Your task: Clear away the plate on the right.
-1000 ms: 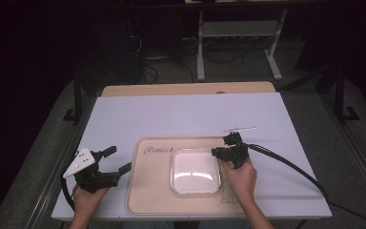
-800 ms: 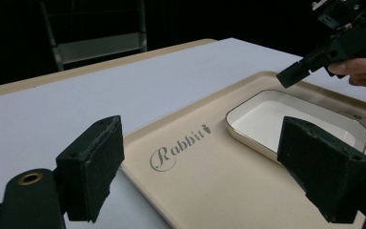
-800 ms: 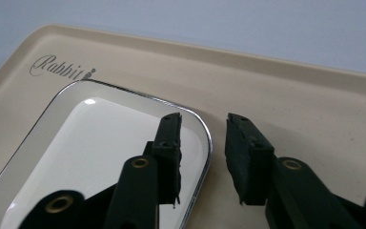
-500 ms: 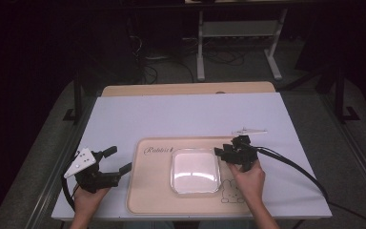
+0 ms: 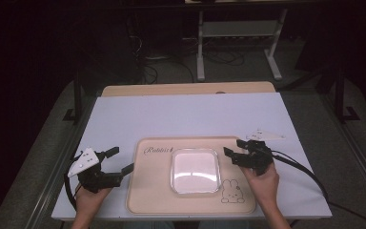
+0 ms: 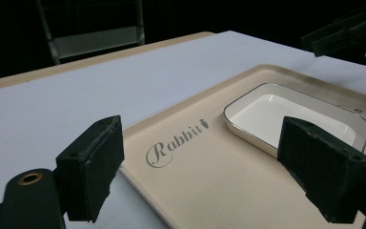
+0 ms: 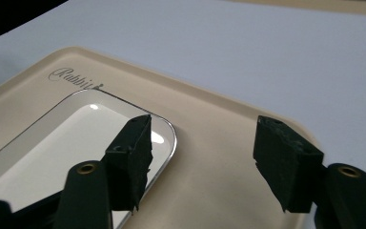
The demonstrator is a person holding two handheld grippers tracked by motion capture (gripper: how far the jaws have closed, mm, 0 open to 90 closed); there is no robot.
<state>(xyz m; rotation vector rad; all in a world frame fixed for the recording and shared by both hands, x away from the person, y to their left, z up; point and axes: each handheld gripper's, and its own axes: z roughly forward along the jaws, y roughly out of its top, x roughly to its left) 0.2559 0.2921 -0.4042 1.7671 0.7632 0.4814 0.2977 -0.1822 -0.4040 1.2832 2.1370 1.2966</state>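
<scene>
A beige tray (image 5: 152, 191) printed with "Rabbit" and a bunny lies at the table's near middle. An empty white square dish (image 5: 195, 171) with a dark rim stands on it. My left gripper (image 5: 123, 159) is open beside the tray's left edge, pointing at the tray (image 6: 209, 181) and the dish (image 6: 290, 112), with nothing between its jaws. My right gripper (image 5: 232, 147) hovers over the tray's right part, just right of the dish. Its jaws have just been opening and hold nothing. In the right gripper view, my right gripper (image 7: 202, 152) frames bare tray (image 7: 209, 124) by the dish (image 7: 66, 148) corner.
A white sheet (image 5: 186, 114) covers the table, with a wooden strip (image 5: 186, 88) along the far edge. Metal stand legs (image 5: 238, 28) and cables sit on the dark floor beyond. The right gripper's cable (image 5: 305, 171) trails off to the right.
My right gripper has drawn away to the right from the dish's edge, and its jaws have spread wider. The left gripper has kept still.
</scene>
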